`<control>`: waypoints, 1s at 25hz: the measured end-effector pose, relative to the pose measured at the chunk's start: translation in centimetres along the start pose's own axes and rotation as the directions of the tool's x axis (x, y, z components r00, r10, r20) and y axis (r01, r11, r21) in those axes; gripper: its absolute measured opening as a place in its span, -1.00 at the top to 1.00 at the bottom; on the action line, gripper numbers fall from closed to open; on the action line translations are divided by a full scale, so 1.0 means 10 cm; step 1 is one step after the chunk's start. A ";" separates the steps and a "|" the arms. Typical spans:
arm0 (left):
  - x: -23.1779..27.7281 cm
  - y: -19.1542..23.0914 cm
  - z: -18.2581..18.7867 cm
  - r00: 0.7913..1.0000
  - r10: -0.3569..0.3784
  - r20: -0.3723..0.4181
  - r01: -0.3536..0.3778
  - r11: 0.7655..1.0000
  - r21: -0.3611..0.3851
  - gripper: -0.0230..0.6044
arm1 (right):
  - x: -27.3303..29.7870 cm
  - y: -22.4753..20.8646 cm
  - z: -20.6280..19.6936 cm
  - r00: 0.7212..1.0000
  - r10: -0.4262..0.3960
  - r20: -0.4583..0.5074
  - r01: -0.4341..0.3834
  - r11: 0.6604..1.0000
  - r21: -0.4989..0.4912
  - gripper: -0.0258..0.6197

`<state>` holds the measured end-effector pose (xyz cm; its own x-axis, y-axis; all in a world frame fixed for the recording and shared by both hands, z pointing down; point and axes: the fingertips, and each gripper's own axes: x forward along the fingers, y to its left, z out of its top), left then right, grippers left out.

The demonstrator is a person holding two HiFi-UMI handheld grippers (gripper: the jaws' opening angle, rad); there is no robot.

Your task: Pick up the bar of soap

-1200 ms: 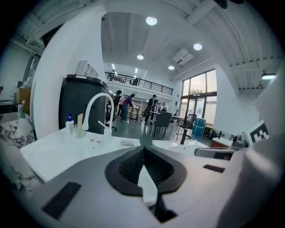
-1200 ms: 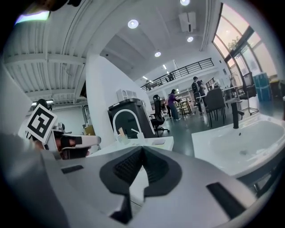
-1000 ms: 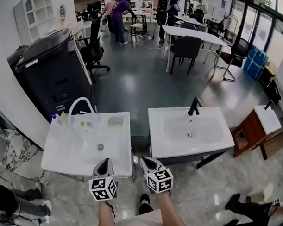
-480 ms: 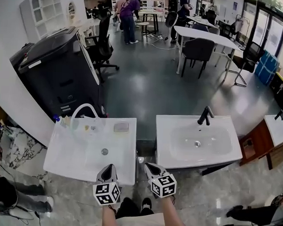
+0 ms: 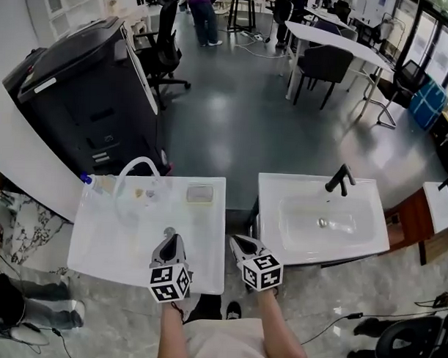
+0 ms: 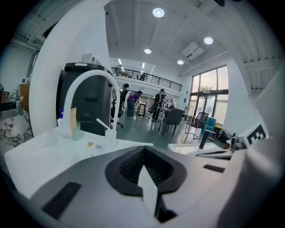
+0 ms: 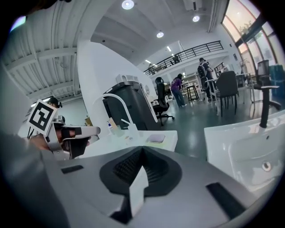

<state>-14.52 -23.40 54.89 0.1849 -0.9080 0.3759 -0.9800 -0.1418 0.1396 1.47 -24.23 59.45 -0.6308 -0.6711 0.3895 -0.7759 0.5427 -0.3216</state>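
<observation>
The bar of soap (image 5: 199, 193) is a pale grey block in a small dish on the back right corner of the left white sink (image 5: 97, 243). In the right gripper view the soap (image 7: 156, 138) lies ahead, well beyond the jaws. My left gripper (image 5: 170, 243) is over the front part of this sink, near the drain, shut and empty. My right gripper (image 5: 239, 245) hangs over the gap between the two sinks, also shut with nothing in it. Both sets of jaws meet in a closed line in the left gripper (image 6: 143, 153) and right gripper (image 7: 141, 153) views.
A white arched faucet (image 5: 133, 168) and small bottles (image 5: 95, 182) stand at the left sink's back. A second sink (image 5: 369, 238) with a black faucet (image 5: 341, 179) is to the right. A large black printer (image 5: 80, 96) stands behind; chairs, tables and people fill the far room.
Both grippers have moved forward towards the sinks. The left one now reaches over the left sink's basin; the soap lies closer ahead. Both stay shut.
</observation>
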 end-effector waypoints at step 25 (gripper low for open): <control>1.22 0.28 -0.23 0.941 -0.276 -0.194 0.287 0.958 0.028 0.91 | 1.75 -0.35 0.28 0.889 0.029 -0.457 -0.255 0.860 -0.441 0.89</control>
<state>-14.80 -33.97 61.95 0.4590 -0.7388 0.4934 -0.8874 -0.4075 0.2155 -6.90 -39.27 65.00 -0.5856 -0.3503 0.7310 -0.5089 0.8608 0.0048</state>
